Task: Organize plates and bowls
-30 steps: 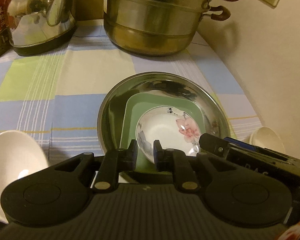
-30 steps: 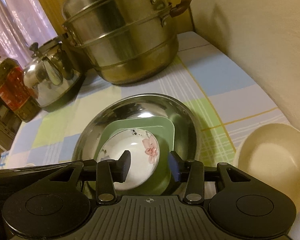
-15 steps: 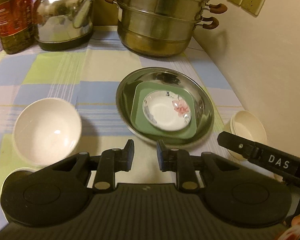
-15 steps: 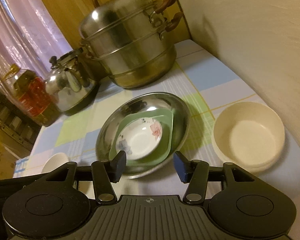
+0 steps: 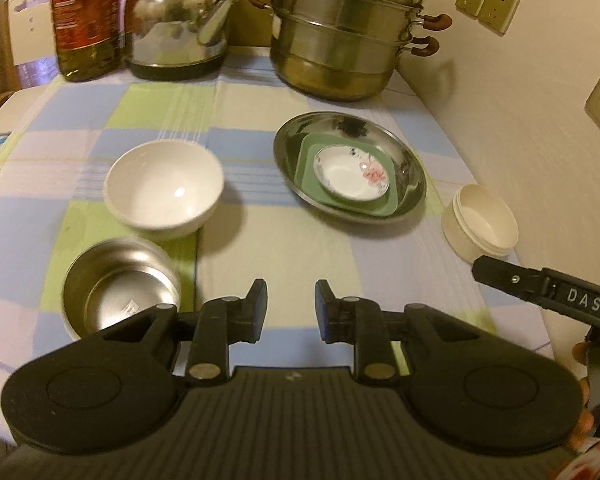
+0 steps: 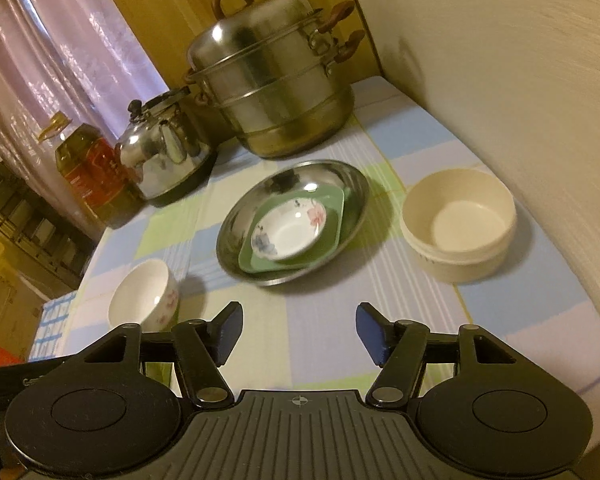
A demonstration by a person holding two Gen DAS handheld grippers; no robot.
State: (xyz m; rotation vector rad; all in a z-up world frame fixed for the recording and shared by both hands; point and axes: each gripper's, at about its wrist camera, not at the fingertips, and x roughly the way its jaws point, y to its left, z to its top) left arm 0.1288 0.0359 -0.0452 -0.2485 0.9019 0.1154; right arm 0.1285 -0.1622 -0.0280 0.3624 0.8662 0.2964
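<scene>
A steel plate (image 5: 408, 168) (image 6: 352, 184) lies mid-table and holds a green square plate (image 5: 306, 152) (image 6: 334, 200) with a flowered white saucer (image 5: 352, 172) (image 6: 288, 228) on top. A white bowl (image 5: 164, 188) (image 6: 144, 296) stands to its left, a small steel bowl (image 5: 116, 284) nearer me, and a cream bowl (image 5: 480, 220) (image 6: 460, 220) by the wall. My left gripper (image 5: 291, 308) hovers over bare cloth, jaws narrowly apart with nothing between them. My right gripper (image 6: 299, 332) hangs well back from the steel plate, jaws opening wide and empty.
At the back stand a large steel steamer pot (image 5: 340, 36) (image 6: 276, 76), a kettle (image 5: 176, 28) (image 6: 164, 152) and an oil bottle (image 5: 86, 20) (image 6: 88, 172). A wall (image 5: 520, 120) borders the checked tablecloth (image 5: 260, 240) on the right. The right gripper's body (image 5: 548, 296) juts in low right.
Both grippers have pulled back and up from the stacked plates, leaving the saucer on the green plate. The right jaws have spread wider, the left slightly. More of the table now shows.
</scene>
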